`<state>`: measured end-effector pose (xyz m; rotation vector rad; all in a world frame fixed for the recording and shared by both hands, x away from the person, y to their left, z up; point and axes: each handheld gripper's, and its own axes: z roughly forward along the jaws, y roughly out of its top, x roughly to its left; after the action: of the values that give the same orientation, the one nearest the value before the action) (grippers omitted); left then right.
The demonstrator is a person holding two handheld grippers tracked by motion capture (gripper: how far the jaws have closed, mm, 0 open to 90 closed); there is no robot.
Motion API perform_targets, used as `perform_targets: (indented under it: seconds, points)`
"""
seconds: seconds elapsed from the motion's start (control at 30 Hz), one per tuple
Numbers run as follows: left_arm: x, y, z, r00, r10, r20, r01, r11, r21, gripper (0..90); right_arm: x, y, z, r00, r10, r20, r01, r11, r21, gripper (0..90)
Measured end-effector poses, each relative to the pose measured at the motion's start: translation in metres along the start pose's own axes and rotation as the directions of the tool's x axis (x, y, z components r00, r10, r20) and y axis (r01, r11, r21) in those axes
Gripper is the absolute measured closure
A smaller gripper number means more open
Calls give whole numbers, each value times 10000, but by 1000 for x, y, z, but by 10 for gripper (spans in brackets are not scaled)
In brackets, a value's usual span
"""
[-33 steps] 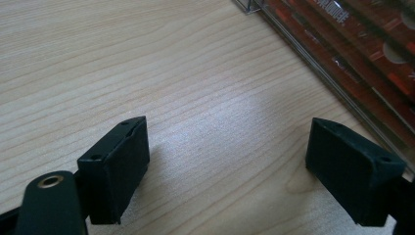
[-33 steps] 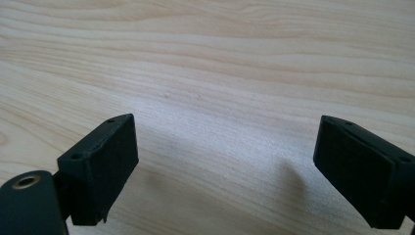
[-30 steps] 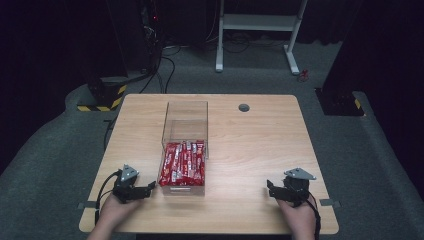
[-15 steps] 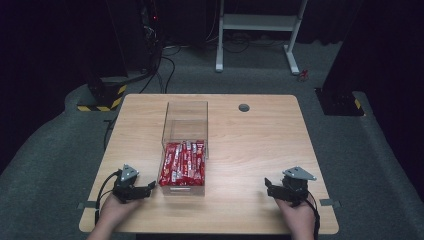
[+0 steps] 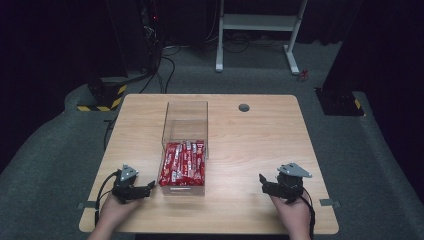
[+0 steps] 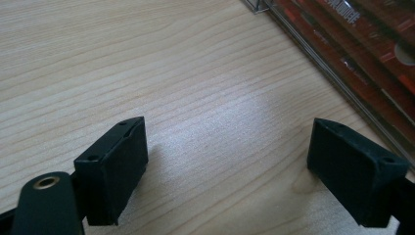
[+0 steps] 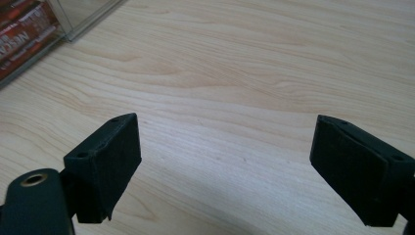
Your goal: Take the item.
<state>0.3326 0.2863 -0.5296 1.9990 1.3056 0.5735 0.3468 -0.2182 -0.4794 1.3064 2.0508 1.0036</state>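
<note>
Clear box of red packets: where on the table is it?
In the high view the clear box stands left of the table's centre, its near end just right of the left gripper.

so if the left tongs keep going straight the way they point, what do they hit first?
Probably the clear box of red packets. The left tongs sit open at its near left corner, angled toward it; its wall crosses the upper right of the left gripper view, bare table before it.

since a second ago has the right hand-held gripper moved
No. The right hand-held gripper sits at the same spot near the table's front right edge, equally far from the clear box.
</note>
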Motion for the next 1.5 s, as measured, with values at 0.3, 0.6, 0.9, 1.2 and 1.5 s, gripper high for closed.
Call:
perform_targets:
  seconds: [0.3, 0.6, 0.9, 1.2, 1.5]
  points:
    - [0, 0, 0, 10000, 27, 35, -27, 10000, 3, 151, 16, 19, -1, 9992, -73, -397, 63, 9996, -277, 124]
    - [0, 0, 0, 10000, 42, 46, -43, 10000, 19, 151, 25, 31, -2, 9974, -376, -619, 355, 9988, -350, 143]
    - [0, 0, 0, 10000, 42, 37, -42, 10000, 6, 151, 34, 41, -5, 9950, -466, -887, 430, 9982, -417, 148]
    - [0, 0, 0, 10000, 52, 53, -52, 10000, 20, 151, 51, 52, -2, 9915, -705, -1091, 649, 9964, -537, 182]
    - [0, 0, 0, 10000, 41, 48, -41, 10000, 4, 151, 64, 59, 2, 9865, -822, -1416, 762, 9960, -478, 185]
